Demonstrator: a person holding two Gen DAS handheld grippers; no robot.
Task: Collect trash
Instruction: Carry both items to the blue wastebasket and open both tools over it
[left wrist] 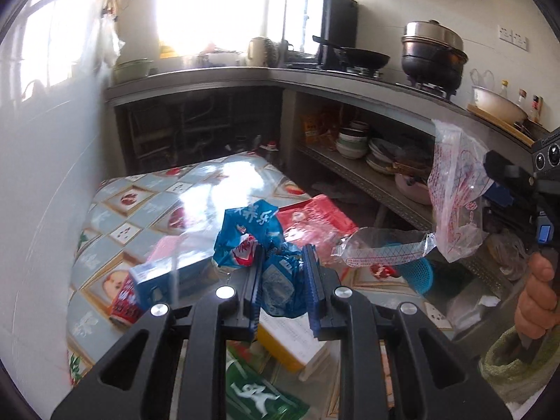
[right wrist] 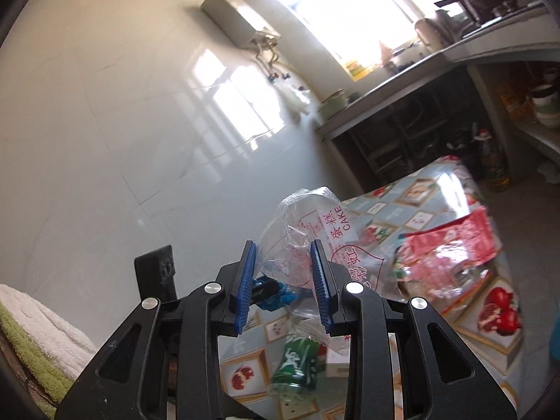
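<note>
My left gripper [left wrist: 284, 259] is shut on a crumpled blue snack wrapper [left wrist: 250, 236] and holds it above the table [left wrist: 140, 189]. My right gripper [right wrist: 284, 255] is shut on a clear plastic cake bag with red print [right wrist: 308, 231]; the same bag [left wrist: 455, 196] hangs at the right of the left wrist view, raised over the table's right edge. On the table lie a red packet [left wrist: 315, 217], a blue carton [left wrist: 164, 280], a green packet [left wrist: 259, 395], a yellow-edged box [left wrist: 290, 343] and a clear wrapper [left wrist: 381, 248].
The table has a patterned fruit-print cloth and stands against a white tiled wall [right wrist: 122, 140]. A kitchen counter [left wrist: 315, 80] with pots runs behind, with bowls on the shelf below. A blue basket [left wrist: 416, 273] sits to the right of the table.
</note>
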